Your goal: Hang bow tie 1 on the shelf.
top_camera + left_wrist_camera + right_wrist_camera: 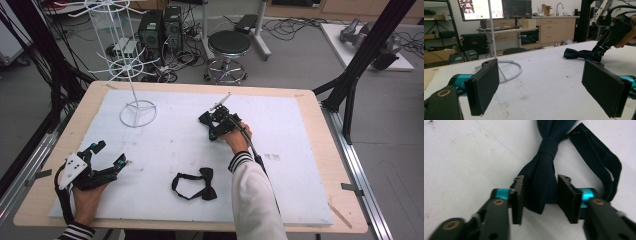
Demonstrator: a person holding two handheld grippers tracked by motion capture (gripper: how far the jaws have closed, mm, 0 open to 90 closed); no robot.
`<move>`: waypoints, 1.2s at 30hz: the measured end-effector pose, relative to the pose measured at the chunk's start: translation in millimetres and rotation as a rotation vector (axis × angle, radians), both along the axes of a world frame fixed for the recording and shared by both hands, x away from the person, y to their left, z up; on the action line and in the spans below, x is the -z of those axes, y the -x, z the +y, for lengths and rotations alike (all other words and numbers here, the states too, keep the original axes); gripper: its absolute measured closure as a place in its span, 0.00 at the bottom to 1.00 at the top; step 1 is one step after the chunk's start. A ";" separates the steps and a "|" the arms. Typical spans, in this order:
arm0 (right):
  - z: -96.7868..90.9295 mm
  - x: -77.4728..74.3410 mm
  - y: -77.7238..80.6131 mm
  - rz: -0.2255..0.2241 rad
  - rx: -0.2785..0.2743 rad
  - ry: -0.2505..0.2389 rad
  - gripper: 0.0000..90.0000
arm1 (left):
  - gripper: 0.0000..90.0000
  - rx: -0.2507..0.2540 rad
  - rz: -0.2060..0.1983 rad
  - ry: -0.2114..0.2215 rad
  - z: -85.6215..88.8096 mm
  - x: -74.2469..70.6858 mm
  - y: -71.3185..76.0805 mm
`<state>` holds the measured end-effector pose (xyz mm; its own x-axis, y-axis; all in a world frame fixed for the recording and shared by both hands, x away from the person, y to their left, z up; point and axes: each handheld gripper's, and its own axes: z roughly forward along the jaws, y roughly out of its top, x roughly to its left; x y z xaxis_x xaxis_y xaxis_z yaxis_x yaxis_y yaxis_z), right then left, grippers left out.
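A navy bow tie (204, 118) lies on the white mat (165, 140) past the table's middle. My right gripper (210, 125) reaches down onto it. In the right gripper view one wing of the navy bow tie (546, 152) stands between the jaws of the right gripper (539, 195); the pads sit close at its edges without squeezing the cloth, and its strap loops off to the right. My left gripper (111, 153) rests at the front left, open and holding nothing. The left gripper view shows its wide-apart pads (484, 87), the navy tie (576, 53) and the right gripper (600, 50) beyond.
A second, black bow tie (197, 185) with its strap lies near the front middle of the mat. A white wire rack (137, 112) stands on a ring base at the back left. Behind the table are a stool (229, 42), computers and cables.
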<state>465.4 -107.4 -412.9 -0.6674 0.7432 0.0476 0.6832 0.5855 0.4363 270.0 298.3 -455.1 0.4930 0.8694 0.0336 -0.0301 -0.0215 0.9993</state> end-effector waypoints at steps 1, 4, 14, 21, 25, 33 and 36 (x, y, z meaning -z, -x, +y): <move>0.1 0.3 0.4 0.000 0.003 -0.002 0.77 | 0.17 0.000 0.000 0.000 0.0 0.0 0.0; -0.2 1.0 0.5 0.002 -0.006 -0.010 0.85 | 0.17 0.001 0.000 0.002 -0.2 0.0 0.0; 1.0 -0.2 1.8 -0.007 -0.034 -0.006 0.89 | 0.17 -0.001 0.000 -0.001 -0.1 -0.1 0.0; -0.4 -4.0 4.8 -0.020 -0.053 -0.011 0.90 | 0.16 0.000 -0.001 -0.003 -0.3 -0.1 0.2; -3.5 -6.9 7.2 -0.024 -0.066 -0.017 0.90 | 0.16 0.000 0.000 0.002 -0.1 -0.1 -0.1; -5.7 -17.9 12.4 -0.057 -0.092 -0.066 0.90 | 0.16 0.014 0.022 -0.006 0.4 -1.3 -1.6; -6.9 -23.1 14.9 -0.069 -0.110 -0.085 0.90 | 0.16 0.031 0.037 -0.034 0.7 -3.5 -3.1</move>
